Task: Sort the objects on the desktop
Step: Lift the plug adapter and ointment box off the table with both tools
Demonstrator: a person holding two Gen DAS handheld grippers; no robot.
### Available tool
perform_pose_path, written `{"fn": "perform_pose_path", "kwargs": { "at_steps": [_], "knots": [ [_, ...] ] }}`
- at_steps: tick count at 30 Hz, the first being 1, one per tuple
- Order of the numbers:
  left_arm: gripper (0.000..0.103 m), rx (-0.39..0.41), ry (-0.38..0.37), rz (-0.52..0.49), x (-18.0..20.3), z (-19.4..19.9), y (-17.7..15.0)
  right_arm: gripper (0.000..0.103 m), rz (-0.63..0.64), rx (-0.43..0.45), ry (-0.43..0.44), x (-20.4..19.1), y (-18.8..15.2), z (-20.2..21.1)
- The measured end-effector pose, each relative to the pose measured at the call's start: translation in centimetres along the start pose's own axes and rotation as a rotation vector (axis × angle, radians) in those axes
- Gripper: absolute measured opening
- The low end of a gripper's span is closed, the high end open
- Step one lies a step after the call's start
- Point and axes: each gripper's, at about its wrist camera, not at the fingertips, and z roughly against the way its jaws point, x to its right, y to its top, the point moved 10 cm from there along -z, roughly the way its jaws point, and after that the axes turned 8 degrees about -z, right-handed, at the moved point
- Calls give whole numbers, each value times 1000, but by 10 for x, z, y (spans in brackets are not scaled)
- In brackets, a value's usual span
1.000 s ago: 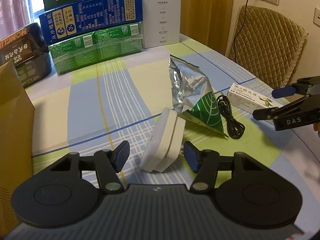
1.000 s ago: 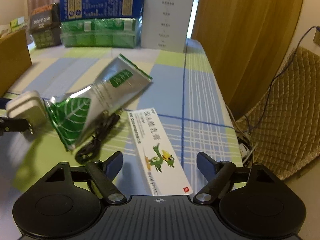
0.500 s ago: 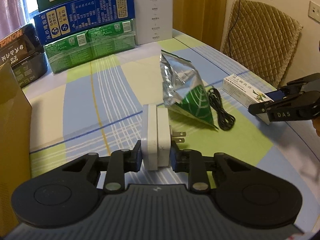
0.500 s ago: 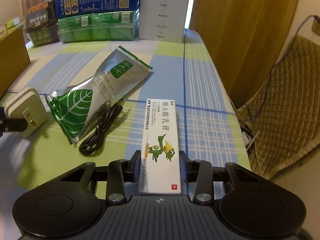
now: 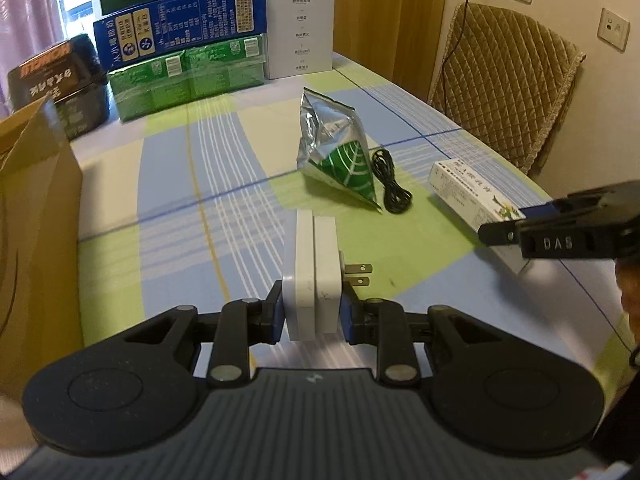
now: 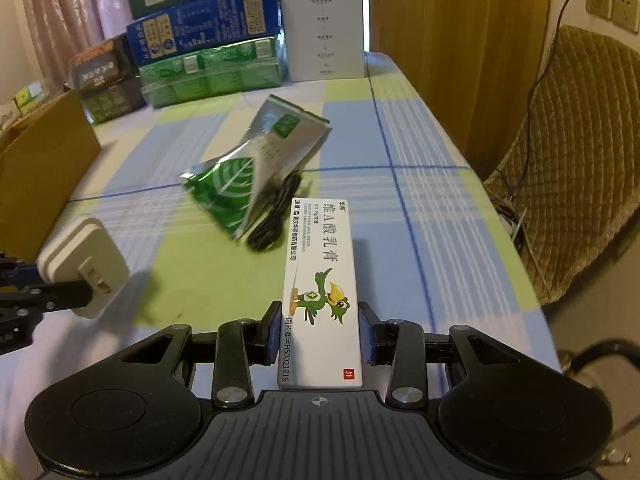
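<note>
White charger (image 5: 312, 276), silver-green leaf-printed pouch (image 5: 338, 152), black cable (image 5: 390, 182), blue-green-white plaid tablecloth (image 5: 224, 184)

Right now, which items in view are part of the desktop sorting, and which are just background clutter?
Part of the sorting:
- white plug adapter, clamped in the left gripper
- ointment box, clamped in the right gripper
- foil pouch, lying on the table
- black cable, coiled beside the pouch

Background:
- stacked cartons at the far end
- white box
- cardboard box
- quilted chair
</note>
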Motion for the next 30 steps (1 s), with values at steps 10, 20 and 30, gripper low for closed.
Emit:
{"fn": "perform_pose_path", "kwargs": {
  "at_steps": [10,20,30],
  "knots": [
    [22,-5,-9,25,24,19,-19,35,-15,2,34,-24,-36,23],
    [22,-10,-7,49,28,36,-24,35,-21,6,48,-36,-50,52],
    [22,28,34,104,26,90,-19,35,-6,63,58,-48,-45,101]
  ]
}}
